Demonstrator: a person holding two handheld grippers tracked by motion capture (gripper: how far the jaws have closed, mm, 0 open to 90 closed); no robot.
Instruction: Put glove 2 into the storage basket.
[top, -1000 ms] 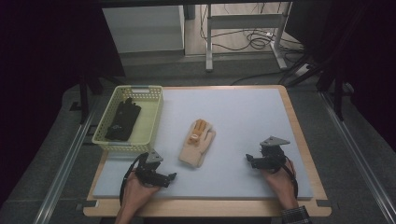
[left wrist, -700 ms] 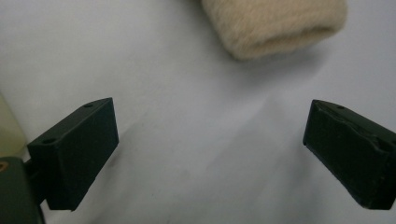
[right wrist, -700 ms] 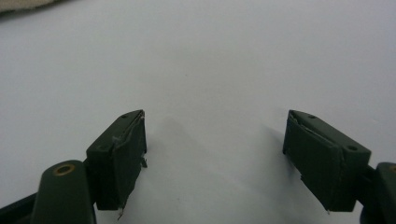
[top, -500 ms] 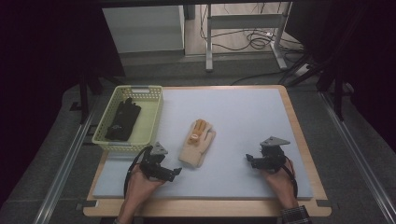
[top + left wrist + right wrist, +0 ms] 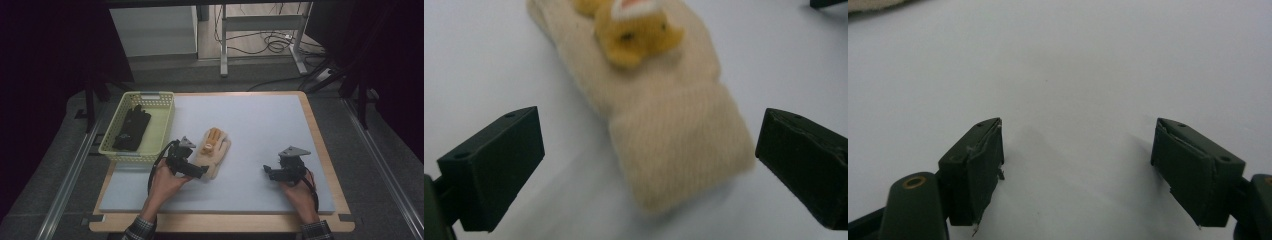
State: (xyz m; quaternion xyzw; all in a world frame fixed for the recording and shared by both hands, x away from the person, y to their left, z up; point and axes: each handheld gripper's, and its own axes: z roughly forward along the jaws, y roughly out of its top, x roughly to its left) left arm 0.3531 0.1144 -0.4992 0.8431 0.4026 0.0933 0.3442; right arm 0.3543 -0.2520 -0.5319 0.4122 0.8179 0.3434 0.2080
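Basket: a pale yellow-green plastic basket (image 5: 162, 122) with slotted walls sits at the left edge of the table, left of centre in the high view.
Basket contents: one black glove (image 5: 131, 128) lies flat inside, running lengthwise along the basket floor and taking up most of its left half.
Table: a light blue-grey mat (image 5: 260, 125) on a board with a wooden rim; the mat's upper right area is bare.
Mitten: a cream knitted mitten (image 5: 214, 155) with a yellow-orange animal figure (image 5: 212, 140) on its back lies on the mat just right of the basket, near the centre of the high view, cuff toward the bottom of the frame. In the left gripper view the mitten (image 5: 664, 115) runs from the top centre down to the middle, its cuff end lying between the two jaws.
Left gripper: left gripper (image 5: 201, 171), held in the person's left hand (image 5: 162, 182), sits at the mitten's cuff, lower left of centre in the high view. Its jaws stand wide apart, one on either side of the cuff, not pressing on it.
Right gripper: right gripper (image 5: 266, 171), held in the right hand (image 5: 299, 192), is at the lower right of the high view, well apart from the mitten. Its jaws are spread wide over bare mat, holding nothing.
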